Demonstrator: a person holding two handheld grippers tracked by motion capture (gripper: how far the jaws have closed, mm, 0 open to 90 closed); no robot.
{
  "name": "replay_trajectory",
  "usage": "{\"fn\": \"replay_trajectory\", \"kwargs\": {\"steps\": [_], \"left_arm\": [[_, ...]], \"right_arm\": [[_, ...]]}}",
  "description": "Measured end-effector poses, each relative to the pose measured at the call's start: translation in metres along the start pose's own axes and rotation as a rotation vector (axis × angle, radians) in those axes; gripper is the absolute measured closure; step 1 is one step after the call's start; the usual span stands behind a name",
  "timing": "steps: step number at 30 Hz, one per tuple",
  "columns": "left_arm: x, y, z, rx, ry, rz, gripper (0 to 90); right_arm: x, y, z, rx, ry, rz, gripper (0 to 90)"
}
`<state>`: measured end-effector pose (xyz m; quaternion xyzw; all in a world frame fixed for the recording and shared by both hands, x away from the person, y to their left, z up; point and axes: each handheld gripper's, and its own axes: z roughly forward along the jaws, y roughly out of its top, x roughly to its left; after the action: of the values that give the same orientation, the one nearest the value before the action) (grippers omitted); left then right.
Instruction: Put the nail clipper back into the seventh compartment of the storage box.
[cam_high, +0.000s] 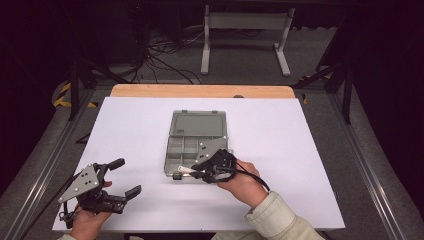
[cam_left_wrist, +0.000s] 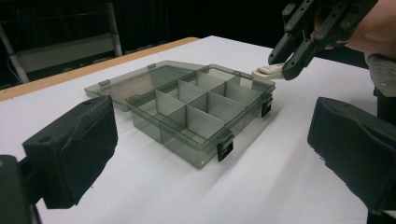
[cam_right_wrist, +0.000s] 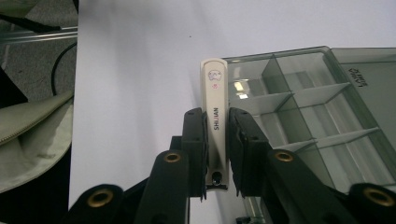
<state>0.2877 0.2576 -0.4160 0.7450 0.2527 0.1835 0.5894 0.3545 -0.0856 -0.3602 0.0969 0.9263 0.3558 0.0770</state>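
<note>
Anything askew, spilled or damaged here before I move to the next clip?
Nothing stands out. The organizer box lies flat and open on the table, its compartments bare. The right gripper holds the nail clipper squarely over the box's near corner. The left gripper waits open, apart.

High view looking forward and down over the bench (cam_high: 130, 125), left gripper view facing low across it, right gripper view hovering close, all sharing the compartment box (cam_high: 192, 150).
</note>
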Motion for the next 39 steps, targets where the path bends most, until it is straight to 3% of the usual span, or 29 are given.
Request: {"fn": "replay_trajectory", "kwargs": {"steps": [18, 39], "left_arm": [[0.0, 0.0, 0.0, -0.003, 0.003, -0.003, 2.6], [0.001, 0.0, 0.0, -0.001, 0.0, 0.0, 2.6]], "right_arm": [[-0.029, -0.002, -0.005, 0.003, -0.08, 0.113, 77.6], [-0.054, -0.013, 0.011, 0.035, -0.117, 0.214, 77.6]]}}
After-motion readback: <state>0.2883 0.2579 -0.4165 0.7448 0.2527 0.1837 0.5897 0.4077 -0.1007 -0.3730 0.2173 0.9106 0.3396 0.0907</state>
